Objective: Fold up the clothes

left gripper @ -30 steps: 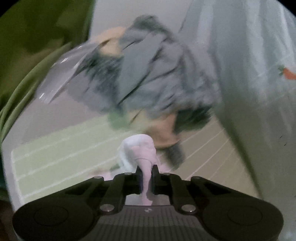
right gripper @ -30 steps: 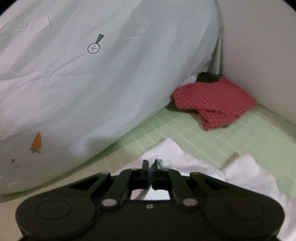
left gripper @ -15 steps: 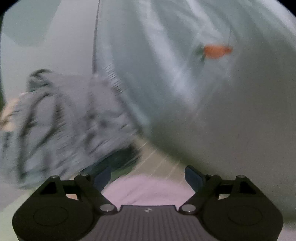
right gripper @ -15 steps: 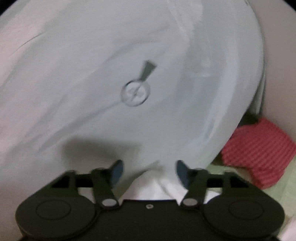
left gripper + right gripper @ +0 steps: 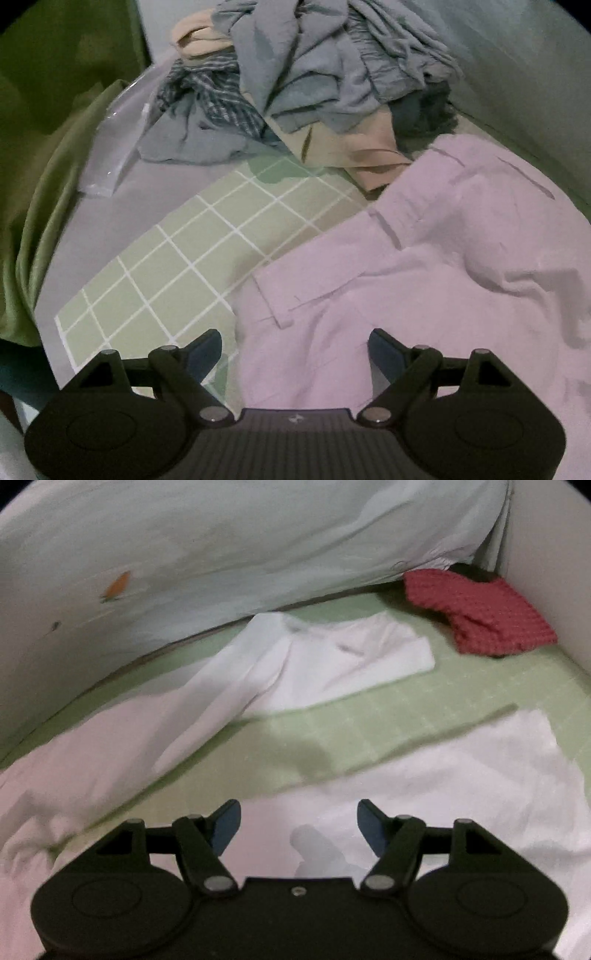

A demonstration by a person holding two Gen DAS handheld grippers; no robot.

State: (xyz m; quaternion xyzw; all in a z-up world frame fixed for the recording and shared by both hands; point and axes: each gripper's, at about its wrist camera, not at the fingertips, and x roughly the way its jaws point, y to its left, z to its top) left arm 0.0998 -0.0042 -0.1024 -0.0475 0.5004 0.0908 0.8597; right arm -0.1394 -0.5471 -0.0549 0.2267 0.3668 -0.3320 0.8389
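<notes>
Pale pink trousers [image 5: 436, 258] lie spread on the green checked sheet [image 5: 192, 251], waistband with belt loops toward the left wrist view's centre. My left gripper [image 5: 295, 350] is open and empty, just above the trousers' near edge. In the right wrist view the same pale trousers [image 5: 280, 664] stretch across the sheet [image 5: 369, 720], one leg running back toward the pale blue duvet. My right gripper [image 5: 297, 825] is open and empty over the near leg.
A heap of grey, checked and beige clothes [image 5: 306, 81] lies at the back in the left wrist view, beside a green curtain [image 5: 48, 147]. A pale blue duvet [image 5: 221, 546] bounds the far side. A red checked garment [image 5: 480, 609] lies in the back right corner by the wall.
Both grippers were shut on the trousers one second ago, opened half a second ago, and have pulled back. The trousers now lie flat on the sheet.
</notes>
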